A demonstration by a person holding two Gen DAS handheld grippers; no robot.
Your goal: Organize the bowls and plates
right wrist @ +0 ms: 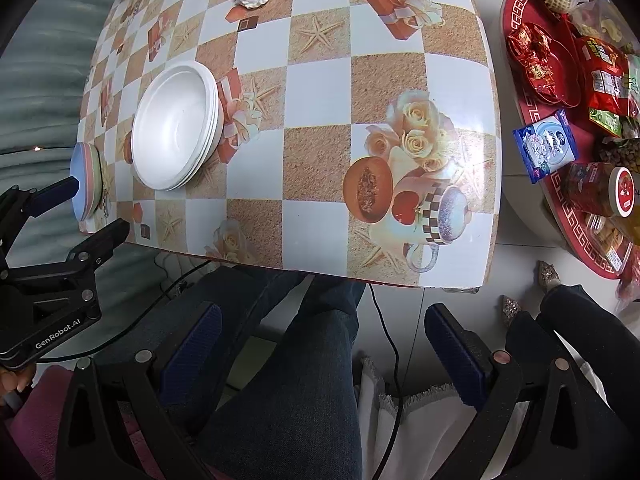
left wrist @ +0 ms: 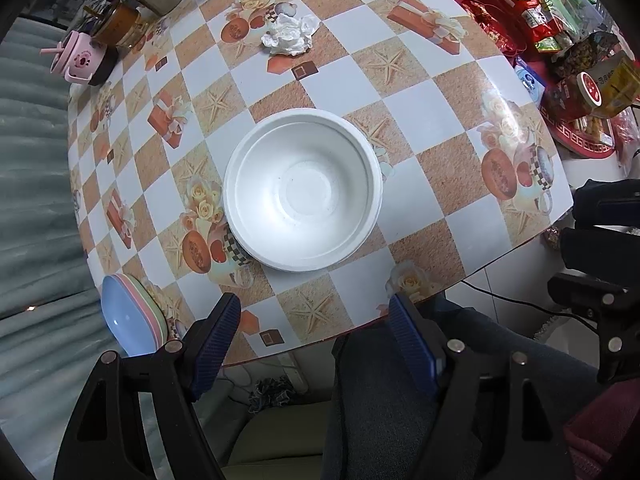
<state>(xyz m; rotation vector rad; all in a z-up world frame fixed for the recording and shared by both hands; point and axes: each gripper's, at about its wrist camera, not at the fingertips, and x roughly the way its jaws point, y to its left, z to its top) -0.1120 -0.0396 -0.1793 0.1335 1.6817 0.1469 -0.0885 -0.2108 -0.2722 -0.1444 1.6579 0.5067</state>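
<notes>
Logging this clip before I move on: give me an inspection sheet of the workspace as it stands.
Surface: table under a glossy checked cloth with starfish, rose and gift-box prints.
Job's things: white bowls stacked near the middle; pastel plates stacked at the near left edge.
Clutter: crumpled tissue at the far side; pink cup and jars at the far left.
Grippers: left gripper open and empty over the near edge; right gripper open and empty, off the table above the person's lap.
Cables: black cable hanging below the table edge.
Surroundings: red tray of snack packets to the right; curtain to the left.
</notes>
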